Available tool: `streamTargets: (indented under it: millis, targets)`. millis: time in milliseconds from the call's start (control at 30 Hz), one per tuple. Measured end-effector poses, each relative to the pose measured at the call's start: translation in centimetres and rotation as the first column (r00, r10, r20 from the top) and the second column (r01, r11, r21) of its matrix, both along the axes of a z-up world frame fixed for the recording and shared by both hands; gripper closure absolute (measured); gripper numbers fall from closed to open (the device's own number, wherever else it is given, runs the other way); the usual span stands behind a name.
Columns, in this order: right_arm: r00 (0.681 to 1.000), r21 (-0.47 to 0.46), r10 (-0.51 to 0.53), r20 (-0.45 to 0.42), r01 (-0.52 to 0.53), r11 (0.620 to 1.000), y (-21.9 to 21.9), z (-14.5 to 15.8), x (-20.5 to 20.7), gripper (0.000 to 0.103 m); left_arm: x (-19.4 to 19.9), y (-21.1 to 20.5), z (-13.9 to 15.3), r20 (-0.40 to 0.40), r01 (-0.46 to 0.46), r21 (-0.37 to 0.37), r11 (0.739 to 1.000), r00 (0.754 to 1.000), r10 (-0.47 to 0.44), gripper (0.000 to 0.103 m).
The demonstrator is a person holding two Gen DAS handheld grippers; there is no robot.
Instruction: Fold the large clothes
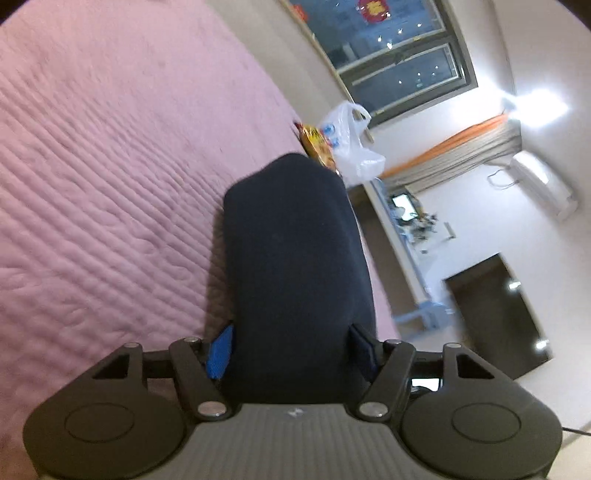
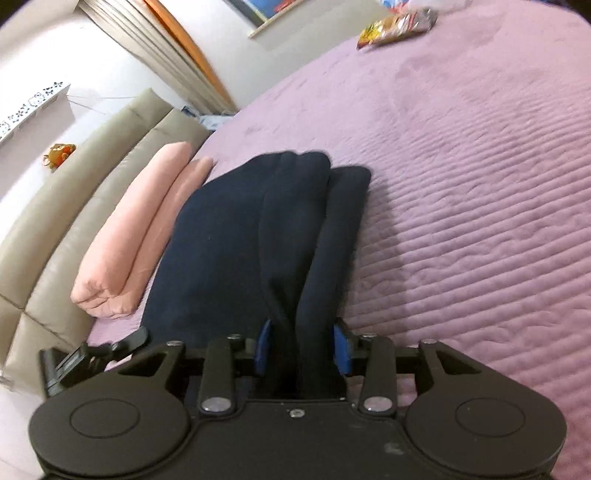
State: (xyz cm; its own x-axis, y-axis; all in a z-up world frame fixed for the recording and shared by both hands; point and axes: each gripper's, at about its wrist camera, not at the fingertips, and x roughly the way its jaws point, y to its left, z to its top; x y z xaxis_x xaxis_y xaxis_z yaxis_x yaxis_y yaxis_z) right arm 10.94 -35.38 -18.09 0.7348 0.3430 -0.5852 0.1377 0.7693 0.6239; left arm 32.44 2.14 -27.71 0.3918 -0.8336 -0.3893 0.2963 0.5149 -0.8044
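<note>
A dark navy garment (image 1: 291, 258) is folded into a thick bundle over the pink quilted bed (image 1: 103, 177). My left gripper (image 1: 291, 350) is shut on one end of it; the cloth fills the gap between the blue pads (image 1: 221, 352) and hides the fingertips. In the right wrist view the same garment (image 2: 236, 236) shows several stacked folds lying on the bed (image 2: 480, 184). My right gripper (image 2: 303, 349) is shut on a bunched end of it between its blue pads (image 2: 340, 349).
A rolled pink blanket (image 2: 136, 236) lies beside the garment against the beige padded headboard (image 2: 74, 192). A snack packet (image 2: 395, 27) and a white plastic bag (image 1: 351, 144) sit at the bed's far edge. A window, a curtain and a desk lie beyond.
</note>
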Motion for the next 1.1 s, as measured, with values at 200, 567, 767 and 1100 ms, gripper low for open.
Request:
streamTargets:
  millis: [200,567,767,1100]
  targets:
    - [0.995,-0.057,-0.057,0.084,0.062,0.996,1.5,4.4,-3.9,0.038,-6.4,1.6,6.7,0.154,-0.112,0.173,0.979,0.984,0.086,0.037]
    - [0.990,-0.336,-0.008,-0.144,-0.041,0.941,7.7,-1.3,-4.3,0.103,-10.6,-8.2,6.8,0.252,-0.038,0.531,0.846,0.961,-0.115,0.088]
    - [1.000,-0.316,-0.008,0.008,0.010,0.949,4.2,3.8,-3.6,0.088,-12.3,-5.8,6.2,0.245,-0.039,0.492,0.870,0.965,-0.095,0.090]
    - [0.974,-0.422,0.145,0.176,-0.058,0.905,7.2,2.8,15.7,0.089,-10.6,-5.2,4.6,0.204,-0.012,0.400,0.917,0.976,-0.076,0.090]
